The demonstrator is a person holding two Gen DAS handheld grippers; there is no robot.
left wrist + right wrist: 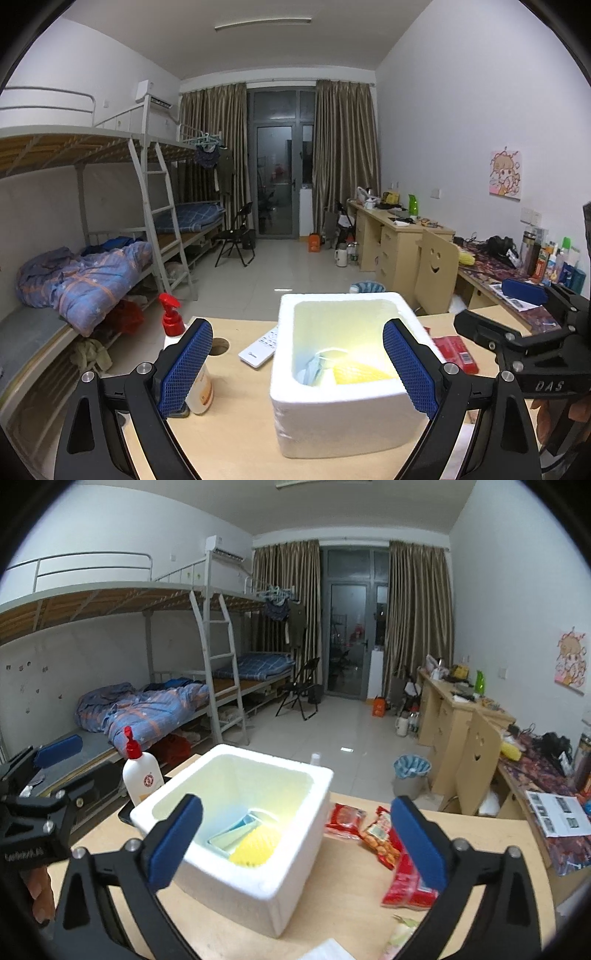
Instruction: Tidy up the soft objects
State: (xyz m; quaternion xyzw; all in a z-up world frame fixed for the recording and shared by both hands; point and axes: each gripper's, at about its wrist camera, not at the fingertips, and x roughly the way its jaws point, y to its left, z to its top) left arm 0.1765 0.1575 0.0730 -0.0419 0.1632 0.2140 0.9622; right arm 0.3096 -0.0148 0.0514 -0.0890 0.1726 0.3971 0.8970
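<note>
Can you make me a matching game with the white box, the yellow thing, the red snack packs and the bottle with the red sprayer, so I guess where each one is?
Things:
1. white foam box
2. yellow mesh thing
3. red snack packs
4. bottle with red sprayer

Places:
A. on the table, right of the box in the right wrist view
B. inside the box
C. in the middle of the table, open on top
D. standing left of the box in the right wrist view

Pairs: 1-C, 2-B, 3-A, 4-D
</note>
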